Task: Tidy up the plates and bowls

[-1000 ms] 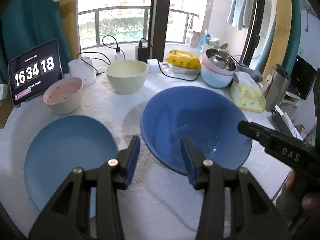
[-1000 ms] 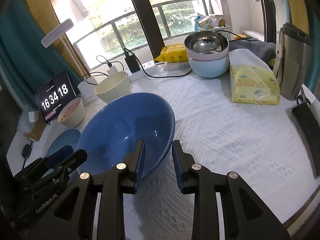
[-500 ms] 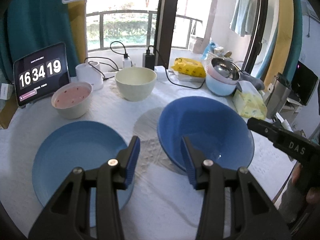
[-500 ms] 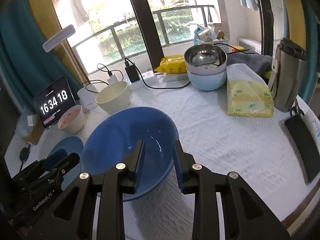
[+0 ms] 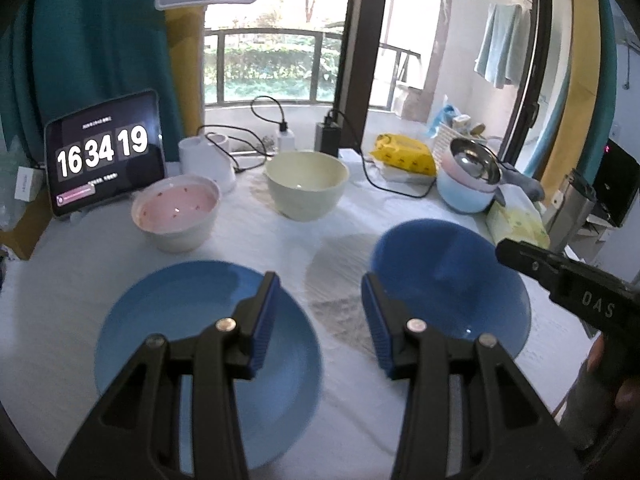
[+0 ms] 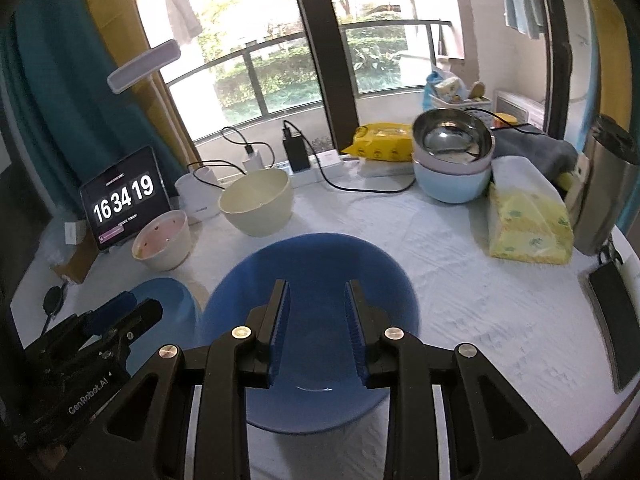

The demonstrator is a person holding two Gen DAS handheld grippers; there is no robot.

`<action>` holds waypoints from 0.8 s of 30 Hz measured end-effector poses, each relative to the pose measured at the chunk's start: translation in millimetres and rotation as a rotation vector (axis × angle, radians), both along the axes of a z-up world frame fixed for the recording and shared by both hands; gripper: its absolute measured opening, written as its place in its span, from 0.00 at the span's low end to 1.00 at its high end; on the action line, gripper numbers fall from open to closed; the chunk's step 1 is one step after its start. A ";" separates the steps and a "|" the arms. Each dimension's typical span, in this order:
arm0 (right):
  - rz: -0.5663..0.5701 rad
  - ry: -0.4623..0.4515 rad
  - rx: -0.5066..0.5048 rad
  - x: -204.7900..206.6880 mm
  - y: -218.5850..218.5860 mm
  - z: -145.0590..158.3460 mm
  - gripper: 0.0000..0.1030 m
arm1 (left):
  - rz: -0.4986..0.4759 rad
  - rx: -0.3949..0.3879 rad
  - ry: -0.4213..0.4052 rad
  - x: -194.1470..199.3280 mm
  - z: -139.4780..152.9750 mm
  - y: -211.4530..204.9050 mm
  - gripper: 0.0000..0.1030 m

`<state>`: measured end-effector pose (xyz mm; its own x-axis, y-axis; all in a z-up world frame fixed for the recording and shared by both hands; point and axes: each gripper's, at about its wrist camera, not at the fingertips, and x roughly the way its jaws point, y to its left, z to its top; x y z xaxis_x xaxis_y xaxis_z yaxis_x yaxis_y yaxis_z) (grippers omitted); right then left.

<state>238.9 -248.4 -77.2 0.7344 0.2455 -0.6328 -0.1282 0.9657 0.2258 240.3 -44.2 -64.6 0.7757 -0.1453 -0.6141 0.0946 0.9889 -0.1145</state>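
Observation:
A deep blue bowl (image 6: pixel 316 272) rests on the white tablecloth, with a flat blue plate (image 5: pixel 192 336) to its left. My right gripper (image 6: pixel 316 316) hovers open over the bowl's near side, with nothing pinched between its blue pads. My left gripper (image 5: pixel 320 312) is open too, held above the cloth between plate and bowl, and it touches neither. The left wrist view catches the right gripper (image 5: pixel 520 258) at the bowl's right edge. In the right wrist view the left gripper (image 6: pixel 134 310) hangs over the plate.
Behind stand a pink-lined bowl (image 5: pixel 176 212), a cream bowl (image 5: pixel 306 184) and a steel bowl stacked in pink and pale blue ones (image 6: pixel 452 160). A clock tablet (image 5: pixel 104 156), cables, a tissue pack (image 6: pixel 528 220) and a steel flask (image 6: pixel 608 192) line the back and right.
Both grippers have drawn back and risen from the blue bowl, so bowl and plate look smaller and farther away. The bowl now sits level on the cloth beside the plate.

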 end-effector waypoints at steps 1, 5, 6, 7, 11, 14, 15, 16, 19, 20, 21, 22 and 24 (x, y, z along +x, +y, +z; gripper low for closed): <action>0.008 0.000 -0.003 1.6 3.8 0.8 0.29 | 0.005 0.001 -0.002 0.7 0.9 2.7 0.43; 0.032 -0.003 -0.014 8.4 17.3 4.2 0.29 | 0.030 0.001 -0.009 5.7 3.8 18.8 0.43; 0.038 -0.005 -0.018 10.3 21.5 5.5 0.29 | 0.036 0.001 -0.010 6.5 4.3 22.7 0.43; 0.042 -0.006 -0.020 12.2 24.7 6.4 0.29 | 0.044 0.000 -0.012 7.6 4.9 27.6 0.43; 0.060 -0.006 -0.028 19.4 39.1 8.9 0.29 | 0.070 -0.004 -0.013 12.7 5.9 45.1 0.43; 0.076 -0.004 -0.035 25.3 50.9 9.9 0.29 | 0.090 -0.009 -0.009 16.9 4.5 58.3 0.43; 0.083 -0.004 -0.037 27.8 56.0 10.4 0.29 | 0.096 -0.011 -0.009 17.7 4.0 62.2 0.43; 0.090 -0.003 -0.038 30.3 61.5 10.2 0.29 | 0.103 -0.013 -0.008 18.3 3.3 66.8 0.43; 0.104 0.004 -0.039 36.5 74.2 9.7 0.29 | 0.122 -0.019 -0.005 20.6 1.3 81.2 0.43; 0.110 0.007 -0.039 39.5 79.9 9.5 0.29 | 0.128 -0.021 -0.004 21.6 0.7 86.4 0.43; 0.114 0.009 -0.039 40.9 83.9 9.4 0.29 | 0.131 -0.022 -0.003 22.2 0.3 90.0 0.43; 0.117 0.010 -0.039 42.9 88.1 9.3 0.29 | 0.135 -0.023 -0.003 23.3 -0.3 93.9 0.43; 0.128 0.012 -0.041 47.3 98.8 9.4 0.29 | 0.145 -0.026 -0.001 25.9 -1.3 103.3 0.43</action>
<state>286.2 -149.5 -67.8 0.6914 0.3102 -0.6525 -0.2482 0.9502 0.1887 266.3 59.1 -65.9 0.7904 -0.0477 -0.6107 -0.0486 0.9889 -0.1401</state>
